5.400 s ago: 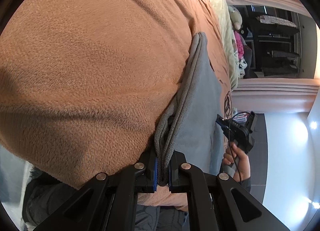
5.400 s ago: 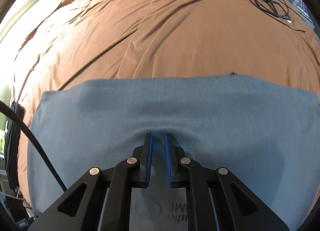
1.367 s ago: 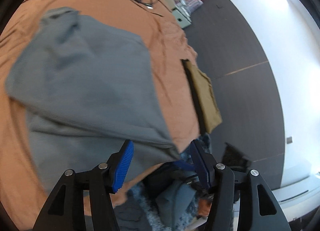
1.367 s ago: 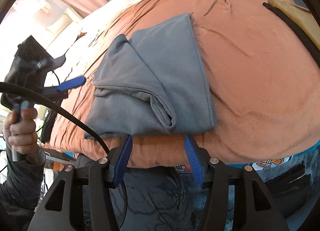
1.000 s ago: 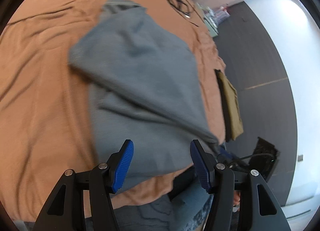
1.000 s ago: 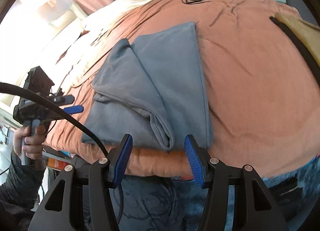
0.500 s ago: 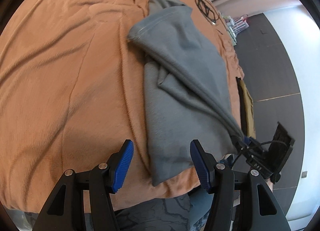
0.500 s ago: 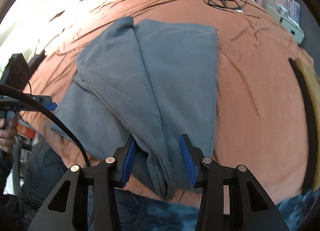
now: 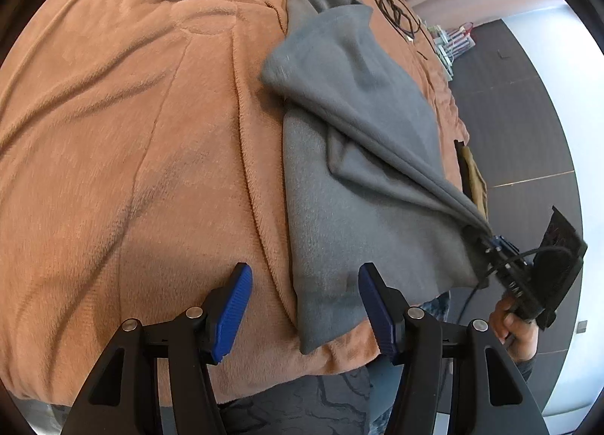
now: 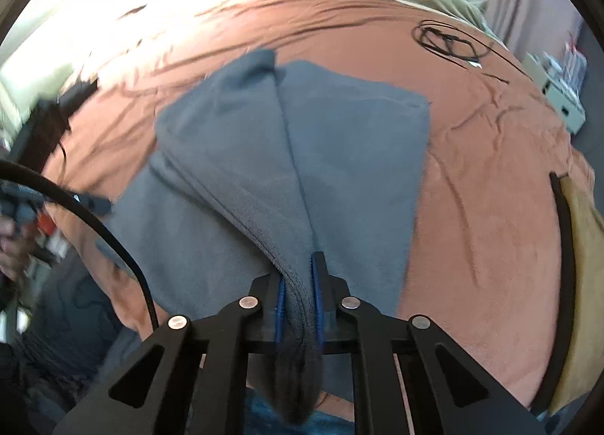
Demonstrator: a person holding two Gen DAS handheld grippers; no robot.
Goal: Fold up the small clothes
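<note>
Rust-orange plush fleece blanket (image 9: 132, 140): covers the bed, creased in long soft ridges, and bears everything listed below.

Grey fleece garment, partly folded (image 9: 358, 171): lies on the blanket near the edge closest to me. One folded layer is drawn up taut from its far end toward my right tool; the rest lies flat beneath it.

Tan folded cloth with a dark edge (image 10: 581, 246): lies at the right edge of the bed, apart from the grey garment.

My right gripper, black with blue ribbed pads (image 10: 298, 306): its jaws have just been closing and now pinch a thick hemmed fold of the grey garment, with cloth bunched between the pads.

My left gripper, same make (image 9: 304, 306): jaws spread, hovering over the near corner of the garment, pads touching no cloth.

Coiled black cable (image 10: 449, 40): rests on the blanket beyond the garment.
</note>
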